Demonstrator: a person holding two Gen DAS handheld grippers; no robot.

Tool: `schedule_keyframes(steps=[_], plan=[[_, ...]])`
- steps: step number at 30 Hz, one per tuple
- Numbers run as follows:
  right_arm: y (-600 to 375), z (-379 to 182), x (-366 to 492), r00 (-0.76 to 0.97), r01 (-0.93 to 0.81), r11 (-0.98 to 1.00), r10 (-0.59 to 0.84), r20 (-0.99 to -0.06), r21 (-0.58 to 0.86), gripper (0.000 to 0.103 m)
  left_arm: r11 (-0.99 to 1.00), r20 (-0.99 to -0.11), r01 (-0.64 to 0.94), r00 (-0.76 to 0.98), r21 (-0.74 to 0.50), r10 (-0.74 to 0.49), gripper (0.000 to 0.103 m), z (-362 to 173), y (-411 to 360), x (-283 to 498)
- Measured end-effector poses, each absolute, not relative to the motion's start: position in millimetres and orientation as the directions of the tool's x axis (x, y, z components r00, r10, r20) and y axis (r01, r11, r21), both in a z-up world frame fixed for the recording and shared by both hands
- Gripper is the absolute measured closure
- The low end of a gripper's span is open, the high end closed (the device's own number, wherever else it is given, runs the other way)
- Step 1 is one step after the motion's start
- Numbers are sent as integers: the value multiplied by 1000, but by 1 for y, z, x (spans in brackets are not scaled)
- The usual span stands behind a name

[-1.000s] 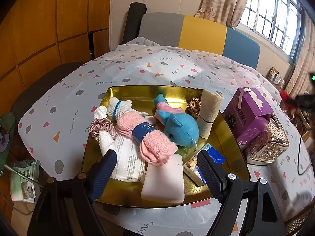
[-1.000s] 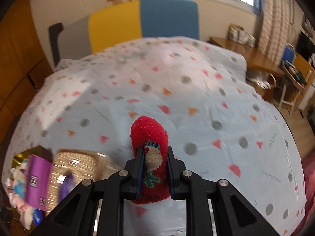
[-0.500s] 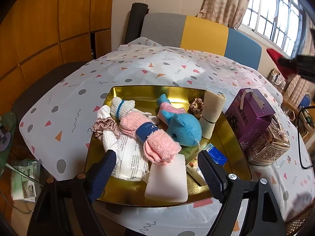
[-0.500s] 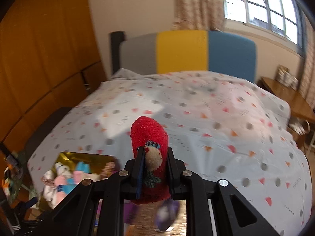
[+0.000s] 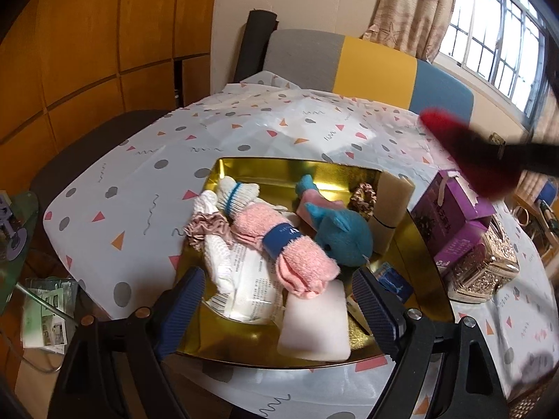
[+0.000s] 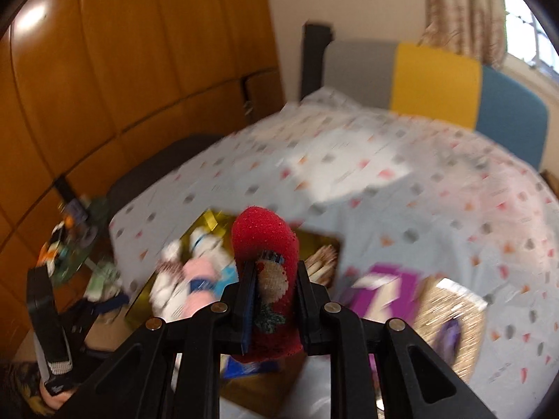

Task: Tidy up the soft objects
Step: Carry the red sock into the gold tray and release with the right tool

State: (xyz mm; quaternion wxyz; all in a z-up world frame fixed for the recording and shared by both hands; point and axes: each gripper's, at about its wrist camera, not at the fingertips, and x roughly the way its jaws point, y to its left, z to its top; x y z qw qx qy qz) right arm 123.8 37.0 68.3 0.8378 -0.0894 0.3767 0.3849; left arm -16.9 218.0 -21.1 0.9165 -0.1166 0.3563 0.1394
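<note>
Right gripper point(image 6: 270, 300) clamps a red sock point(image 6: 265, 244) above the gold tray point(image 5: 244, 171); left gripper point(image 5: 279, 300), jaws wide and empty, straddles the tray's crowded near edge.

One gold tray point(image 5: 244, 167); two scrunchies point(image 5: 206, 227); one blue plush point(image 5: 344, 234); one red sock point(image 6: 265, 241); one purple box point(image 5: 450, 216).

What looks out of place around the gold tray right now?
The purple box has a torn, ragged top flap and leans against the glittery container beside the gold tray. In the tray, soft items lie heaped across a white packet. The red sock is clamped in the right gripper.
</note>
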Motion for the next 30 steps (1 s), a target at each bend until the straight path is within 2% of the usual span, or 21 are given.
schedule_keyframes(steps=[8,15,17,19,23,25,30], plan=[[80,-4,104,281,-733,657,525,-803,174,84,917,-674,-382,708,-118,208,14,-18,231,-23],[102,-54,108,268,-712,691,434,-860,127,84,912,-672,-395,705,-108,226,10,-17,234,-24],[105,-63,109,274,-703,702,417,-867,115,77,910,-669,-402,704,-101,236,10,-16,233,-25],[104,-67,110,282,-694,711,412,-867,112,66,908,-666,-409,703,-94,248,9,-15,234,-25],[101,-61,105,315,-694,714,423,-850,98,51,902,-654,-425,704,-78,276,3,-10,233,-26],[97,-50,98,343,-699,710,442,-829,89,30,899,-648,-431,706,-74,285,0,-8,231,-26],[80,-21,79,447,-678,734,465,-764,50,29,894,-622,-443,719,-66,310,0,0,224,-29]])
